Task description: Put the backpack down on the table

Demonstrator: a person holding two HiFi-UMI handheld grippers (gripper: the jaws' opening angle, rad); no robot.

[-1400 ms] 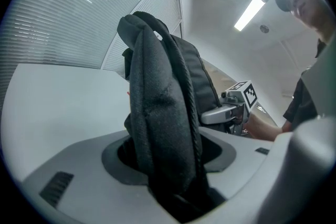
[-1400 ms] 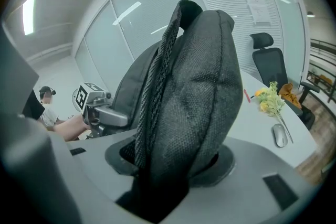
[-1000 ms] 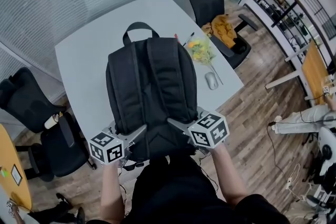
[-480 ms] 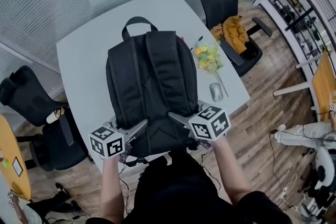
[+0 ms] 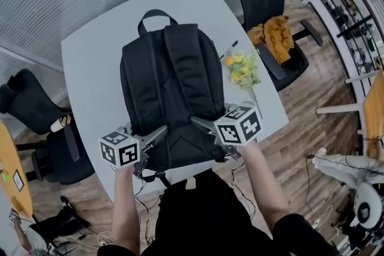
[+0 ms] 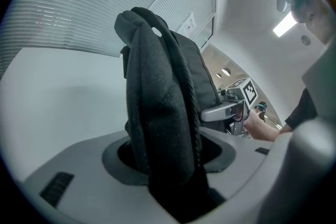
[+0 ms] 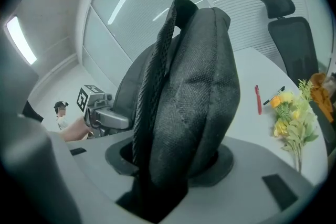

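The left gripper (image 5: 157,135) and right gripper (image 5: 199,123) each pinch a strap (image 6: 163,113) of the backpack (image 5: 171,78).

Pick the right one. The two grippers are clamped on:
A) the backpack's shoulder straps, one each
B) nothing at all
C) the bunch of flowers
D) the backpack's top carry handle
A: the left gripper is closed on one padded shoulder strap of the backpack, and the right gripper is closed on the other strap.

Black backpack (image 5: 171,93) — strap side up, carry handle at the far end — stretches over the white table (image 5: 90,69), bottom overhanging the near edge.
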